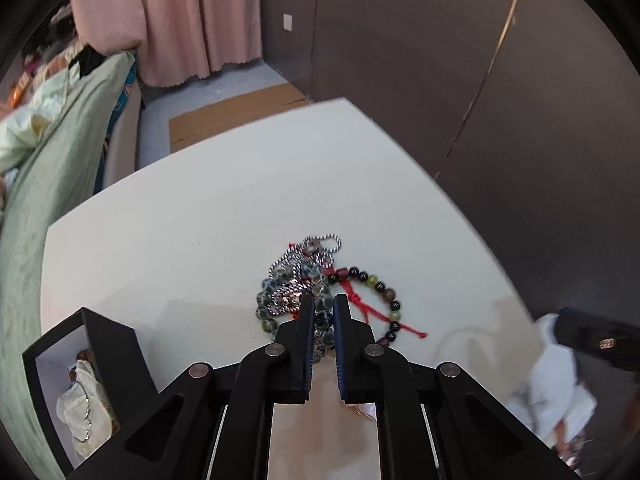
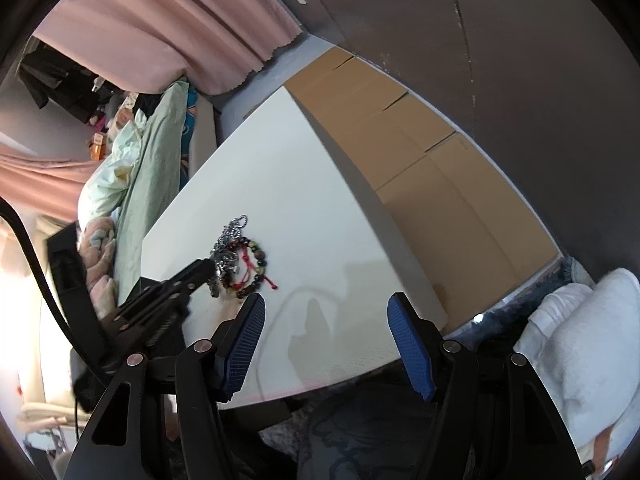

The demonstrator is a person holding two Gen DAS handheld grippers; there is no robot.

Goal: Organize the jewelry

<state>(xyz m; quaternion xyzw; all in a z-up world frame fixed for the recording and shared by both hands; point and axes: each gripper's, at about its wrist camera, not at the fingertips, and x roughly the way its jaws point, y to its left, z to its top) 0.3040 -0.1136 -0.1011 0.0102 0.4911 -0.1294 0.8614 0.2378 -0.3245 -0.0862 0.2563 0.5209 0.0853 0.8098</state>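
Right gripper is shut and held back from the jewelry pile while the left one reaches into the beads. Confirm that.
Not quite: the right gripper is open, its blue pads spread wide apart over the white table, as the right wrist view shows. The rest holds: it sits back from the jewelry pile, and the left gripper reaches into the beads.

Metal chain (image 1: 316, 258) shiny (glossy beads (image 1: 378, 286)), table (image 1: 200, 216) matt.

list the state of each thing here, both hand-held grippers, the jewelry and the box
left hand-held gripper: nearly shut, tips in the jewelry pile; grip unclear
right hand-held gripper: open, empty, above the table
jewelry pile: tangled heap on the table
multicolor bead bracelet: flat beside the pile, red cord across it
black box: open, jewelry inside
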